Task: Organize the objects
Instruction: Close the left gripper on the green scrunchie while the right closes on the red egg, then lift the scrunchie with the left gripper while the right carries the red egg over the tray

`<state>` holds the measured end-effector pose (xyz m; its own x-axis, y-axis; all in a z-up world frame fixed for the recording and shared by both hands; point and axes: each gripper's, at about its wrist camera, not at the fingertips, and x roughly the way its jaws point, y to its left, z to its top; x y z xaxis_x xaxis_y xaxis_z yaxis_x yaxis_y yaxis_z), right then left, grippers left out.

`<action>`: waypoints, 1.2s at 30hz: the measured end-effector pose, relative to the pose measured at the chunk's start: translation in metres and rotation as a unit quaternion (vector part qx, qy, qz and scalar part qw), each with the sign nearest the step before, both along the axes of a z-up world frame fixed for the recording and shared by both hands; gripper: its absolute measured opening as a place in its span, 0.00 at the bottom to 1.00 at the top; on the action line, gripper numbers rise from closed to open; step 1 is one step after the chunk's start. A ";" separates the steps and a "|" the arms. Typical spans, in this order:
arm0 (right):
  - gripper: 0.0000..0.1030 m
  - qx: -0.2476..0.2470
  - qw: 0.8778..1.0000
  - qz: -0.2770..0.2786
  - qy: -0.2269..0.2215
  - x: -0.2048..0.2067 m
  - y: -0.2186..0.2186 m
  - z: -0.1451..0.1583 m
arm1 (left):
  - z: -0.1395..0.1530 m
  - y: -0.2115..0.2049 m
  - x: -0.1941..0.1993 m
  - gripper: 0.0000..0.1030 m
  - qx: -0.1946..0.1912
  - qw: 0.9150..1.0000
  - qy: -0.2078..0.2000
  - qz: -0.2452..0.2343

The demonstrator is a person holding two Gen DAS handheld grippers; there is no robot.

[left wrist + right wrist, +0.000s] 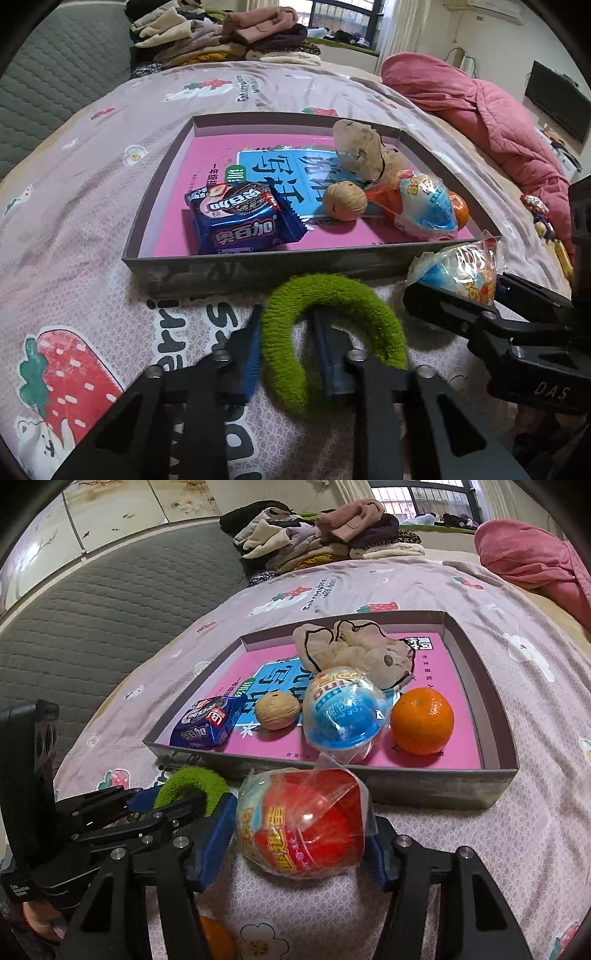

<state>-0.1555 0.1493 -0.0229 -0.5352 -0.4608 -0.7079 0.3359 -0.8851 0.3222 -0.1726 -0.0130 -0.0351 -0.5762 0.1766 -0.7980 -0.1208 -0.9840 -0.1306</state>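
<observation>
A shallow grey box [258, 267] sits on the strawberry-print bedsheet. It holds a pink book, a blue cookie packet [240, 218], a walnut [345, 202], a blue wrapped egg toy [343, 712], an orange [422, 720] and a beige cloth pouch [354, 650]. In front of the box lies a green fuzzy hair ring [332, 317]. My left gripper [288, 326] is shut on the ring's left side. To its right, my right gripper [299, 843] is shut on a red wrapped egg toy [306, 823], with a blue pad against each side of it.
Folded clothes [221, 33] are piled at the far end of the bed, with a pink quilt [480, 107] at the right. A small keychain figure [535, 216] lies right of the box. Something orange [216, 939] shows under my right gripper. Grey quilted padding [92, 609] lies to the left.
</observation>
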 end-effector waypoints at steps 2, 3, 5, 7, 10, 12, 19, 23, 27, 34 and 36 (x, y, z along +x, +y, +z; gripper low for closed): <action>0.59 -0.001 1.000 0.000 0.000 0.000 0.001 0.000 | 0.001 0.000 0.000 0.14 0.004 1.000 -0.001 0.000; 0.59 -0.001 1.000 0.000 0.001 0.000 0.001 0.000 | 0.001 0.000 0.000 0.13 0.005 1.000 -0.001 0.000; 0.59 -0.001 1.000 0.000 0.004 0.001 0.001 0.001 | 0.001 0.000 0.000 0.13 0.008 1.000 -0.001 0.000; 0.58 0.002 1.000 0.002 0.010 0.003 0.000 0.004 | 0.002 -0.001 0.000 0.12 0.012 1.000 -0.001 0.002; 0.58 0.012 1.000 0.006 0.027 0.007 -0.002 0.010 | 0.005 -0.002 0.000 0.12 0.016 1.000 0.002 0.002; 0.58 0.022 0.999 0.009 0.043 0.010 -0.004 0.015 | 0.006 -0.002 0.001 0.12 0.014 1.000 0.005 0.001; 0.58 0.042 0.996 0.013 0.076 0.017 -0.009 0.025 | 0.018 0.003 0.010 0.12 0.004 1.000 0.031 -0.003; 0.58 0.044 0.995 0.011 0.092 0.018 -0.008 0.031 | 0.026 0.005 0.014 0.12 0.004 0.999 0.045 -0.005; 0.58 0.047 0.993 0.007 0.109 0.021 -0.007 0.037 | 0.033 0.006 0.016 0.12 0.003 0.998 0.057 -0.003; 0.58 0.050 0.991 0.007 0.125 0.023 -0.006 0.044 | 0.046 0.007 0.018 0.12 0.002 0.997 0.082 0.005; 0.58 0.048 0.991 0.005 0.127 0.024 -0.005 0.046 | 0.049 0.007 0.018 0.12 0.002 0.996 0.087 0.007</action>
